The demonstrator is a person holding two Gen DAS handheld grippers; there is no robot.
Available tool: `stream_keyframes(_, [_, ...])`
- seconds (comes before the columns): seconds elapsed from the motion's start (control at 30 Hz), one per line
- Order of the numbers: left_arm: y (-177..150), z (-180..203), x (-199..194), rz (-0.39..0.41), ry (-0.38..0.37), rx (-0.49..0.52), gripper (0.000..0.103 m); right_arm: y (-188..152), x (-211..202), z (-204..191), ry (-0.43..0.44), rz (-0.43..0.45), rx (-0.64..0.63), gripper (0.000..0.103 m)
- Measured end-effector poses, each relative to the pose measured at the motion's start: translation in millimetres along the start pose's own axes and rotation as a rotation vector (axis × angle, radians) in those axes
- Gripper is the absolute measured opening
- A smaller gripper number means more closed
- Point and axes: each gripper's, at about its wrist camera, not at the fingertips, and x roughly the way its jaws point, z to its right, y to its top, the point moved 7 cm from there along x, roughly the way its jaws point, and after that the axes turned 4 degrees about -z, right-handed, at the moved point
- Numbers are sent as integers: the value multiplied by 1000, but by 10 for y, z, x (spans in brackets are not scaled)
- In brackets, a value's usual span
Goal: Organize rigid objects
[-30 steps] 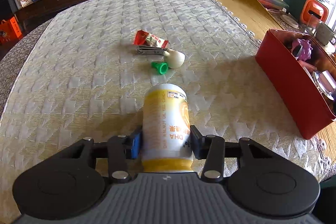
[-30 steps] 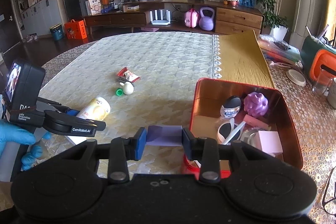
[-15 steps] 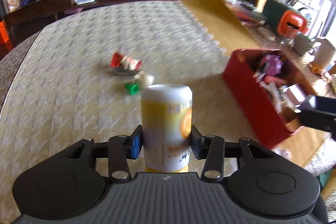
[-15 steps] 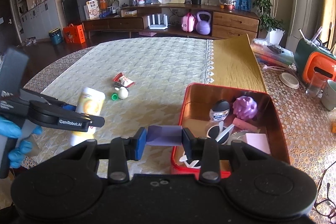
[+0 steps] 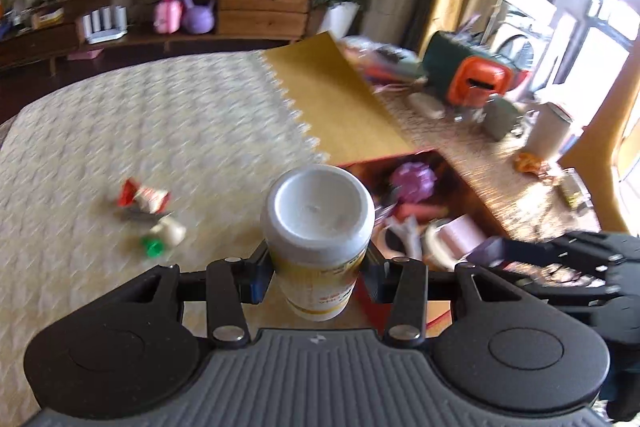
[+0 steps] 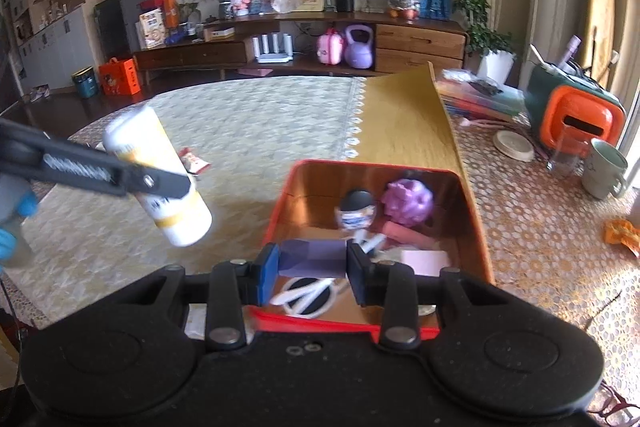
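Observation:
My left gripper (image 5: 318, 277) is shut on a white and yellow bottle (image 5: 318, 227), lifted off the table with its white end toward the camera. From the right wrist view the same bottle (image 6: 160, 183) hangs tilted in the left gripper (image 6: 160, 183), left of the red box (image 6: 280, 203). My right gripper (image 6: 312, 269) is shut on a small purple block (image 6: 312, 259) over the near end of that box. The box holds a purple ball (image 6: 408, 201), a small dark-capped bottle (image 6: 356, 211), a pink block (image 6: 426, 261) and other items. The right gripper (image 5: 486, 251) also shows at the right of the left wrist view.
On the cream cloth (image 5: 160, 131) lie a red snack wrapper (image 5: 142, 195), a dark clip and a white piece with a green cap (image 5: 164, 237). An orange and green case (image 6: 576, 115), a mug (image 6: 604, 169) and a glass stand at the right of the table.
The left gripper has lifted the bottle off the cloth and carried it right, toward the red box. The right gripper has moved with its purple block over the box's near end.

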Motion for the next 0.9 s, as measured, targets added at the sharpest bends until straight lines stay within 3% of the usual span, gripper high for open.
stream_keyframes(0.4, [253, 594, 188, -29, -102, 97, 45, -141, 101, 480, -73, -15, 53, 36])
stream_keyframes(0.6, [198, 710, 472, -124, -75, 156, 45, -198, 181, 514, -78, -30, 52, 36])
stream_keyframes(0.9, [98, 712, 817, -201, -46, 179, 45, -232, 330, 500, -59, -54, 40, 35])
